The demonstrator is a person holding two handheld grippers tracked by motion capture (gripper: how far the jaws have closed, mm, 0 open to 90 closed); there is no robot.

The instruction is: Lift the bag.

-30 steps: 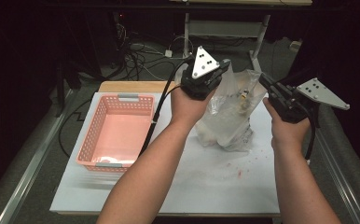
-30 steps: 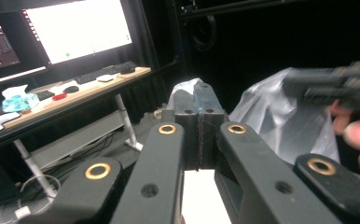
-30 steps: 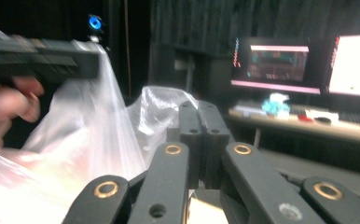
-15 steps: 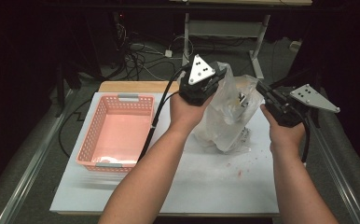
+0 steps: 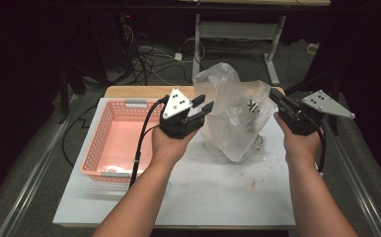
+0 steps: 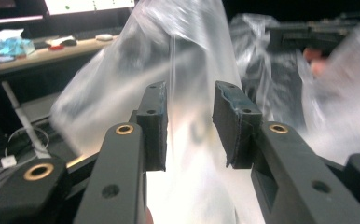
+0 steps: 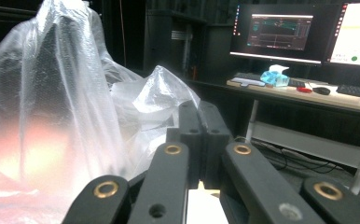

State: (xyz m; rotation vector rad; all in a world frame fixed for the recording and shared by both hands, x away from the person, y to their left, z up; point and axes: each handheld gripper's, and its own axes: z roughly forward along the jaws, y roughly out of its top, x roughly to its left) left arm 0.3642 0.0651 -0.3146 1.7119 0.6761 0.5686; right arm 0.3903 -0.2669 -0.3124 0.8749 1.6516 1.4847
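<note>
The left gripper (image 5: 202, 107) has just let go of the clear plastic bag (image 5: 233, 118) — its jaws have been opening and now stand apart, the film in front of them, not pinched. It has dropped back beside the pink basket (image 5: 110, 148). Farther right, the right gripper (image 5: 276, 98) stays clamped on the bag's edge, holding it upright over the white table (image 5: 218, 197) — so the bag now hangs from one hand.

No readable text, monitor screens (image 7: 280, 32) too blurred to make out
</note>
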